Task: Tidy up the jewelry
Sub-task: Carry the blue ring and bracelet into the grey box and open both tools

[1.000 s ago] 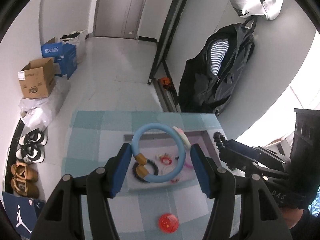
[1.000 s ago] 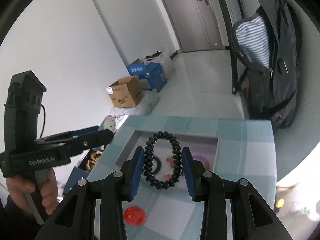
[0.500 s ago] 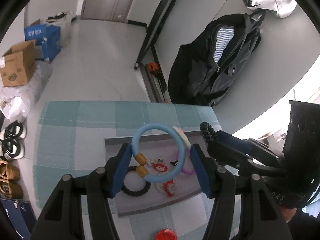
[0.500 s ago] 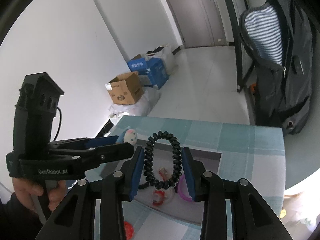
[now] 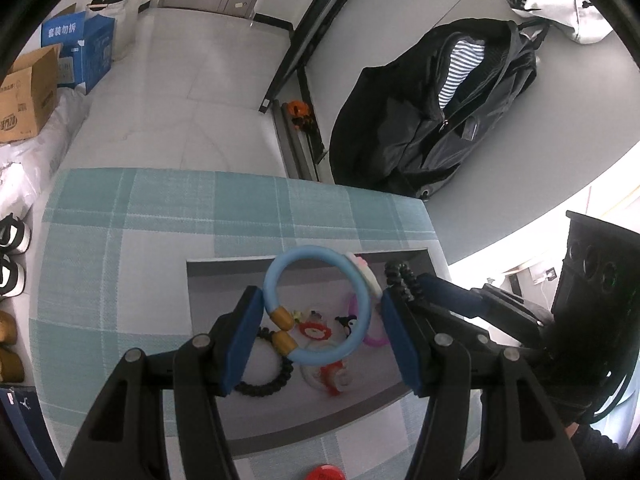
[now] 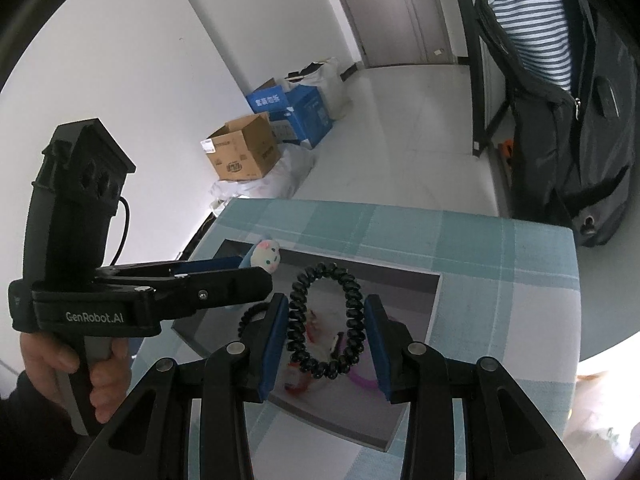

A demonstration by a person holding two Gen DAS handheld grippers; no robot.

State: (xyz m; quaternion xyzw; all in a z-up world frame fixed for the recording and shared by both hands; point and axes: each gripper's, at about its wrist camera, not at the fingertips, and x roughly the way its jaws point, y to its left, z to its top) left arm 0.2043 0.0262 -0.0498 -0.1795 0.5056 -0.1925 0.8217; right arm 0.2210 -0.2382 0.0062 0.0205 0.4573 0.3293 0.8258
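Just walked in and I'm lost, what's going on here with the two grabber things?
A person holds both over a grey tray of trinkets. The left gripper clamps a blue bangle; the right gripper clamps a black coil hair tie. Neither piece is set down yet.

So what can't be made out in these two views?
- Left wrist: red disc cut off by the bottom edge.
- Left wrist: black bead bracelet partly behind the left claw.
- Right wrist: small charms in the tray blurred behind the coil tie.
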